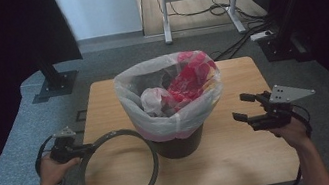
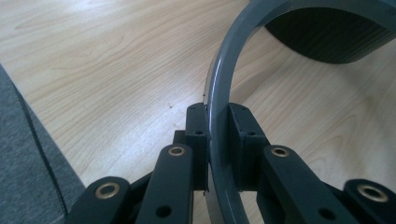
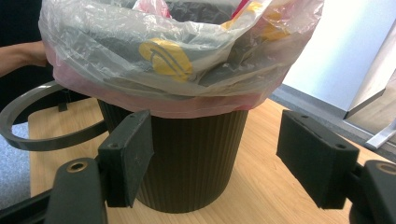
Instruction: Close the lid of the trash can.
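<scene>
A: Grey plastic ring [image 1: 118, 170], where? Left gripper [image 1: 80, 148] pinches its rim over the wooden table [image 1: 244, 155], the close view shows.
B: Right gripper [image 3: 215, 161] gapes, facing the ribbed dark bin [image 3: 187, 154].

One wooden table [image 1: 245, 160]. One dark ribbed bin [image 1: 180, 145] at table centre. One translucent bag liner [image 1: 177, 118] folded over bin rim, pink tint at its lower edge. One grey ring [image 1: 117, 170] just left of bin. Two claws: left claw [image 1: 71, 149] at ring's left edge, right claw [image 1: 246, 108] right of bin. Two hands: left hand [image 1: 53, 172], right hand [image 1: 293, 132]. Crumpled wrappers inside bin, red and white, number unclear.
</scene>
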`<state>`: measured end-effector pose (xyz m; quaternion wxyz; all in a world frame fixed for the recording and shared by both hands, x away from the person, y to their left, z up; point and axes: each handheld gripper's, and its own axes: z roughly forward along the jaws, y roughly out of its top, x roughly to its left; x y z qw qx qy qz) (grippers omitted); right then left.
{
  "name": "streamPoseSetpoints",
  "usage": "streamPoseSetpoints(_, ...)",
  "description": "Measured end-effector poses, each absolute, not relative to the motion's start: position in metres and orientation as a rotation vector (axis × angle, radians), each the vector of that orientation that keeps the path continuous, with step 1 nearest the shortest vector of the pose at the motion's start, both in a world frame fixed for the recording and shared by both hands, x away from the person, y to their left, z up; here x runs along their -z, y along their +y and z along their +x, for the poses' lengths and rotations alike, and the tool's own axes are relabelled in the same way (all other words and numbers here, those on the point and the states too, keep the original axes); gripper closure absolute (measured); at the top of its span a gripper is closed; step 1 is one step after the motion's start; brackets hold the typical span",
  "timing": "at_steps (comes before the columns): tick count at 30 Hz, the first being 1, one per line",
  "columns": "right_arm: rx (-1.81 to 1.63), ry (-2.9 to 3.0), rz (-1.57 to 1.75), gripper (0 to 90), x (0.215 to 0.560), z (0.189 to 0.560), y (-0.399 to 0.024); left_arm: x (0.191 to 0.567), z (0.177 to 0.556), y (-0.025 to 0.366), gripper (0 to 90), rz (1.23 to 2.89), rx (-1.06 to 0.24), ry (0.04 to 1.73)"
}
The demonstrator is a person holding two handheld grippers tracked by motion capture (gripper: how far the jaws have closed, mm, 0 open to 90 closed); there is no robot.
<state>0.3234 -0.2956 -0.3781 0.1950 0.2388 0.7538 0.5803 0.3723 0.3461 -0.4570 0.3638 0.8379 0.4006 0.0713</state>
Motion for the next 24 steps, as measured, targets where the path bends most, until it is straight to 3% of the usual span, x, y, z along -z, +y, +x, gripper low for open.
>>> streamPoseSetpoints(24,-1.619,2.114,0.680,26.3,0.378,0.324,-0.298,0.389,0.351,0.359,79.3,2.108,-0.214,0.868)
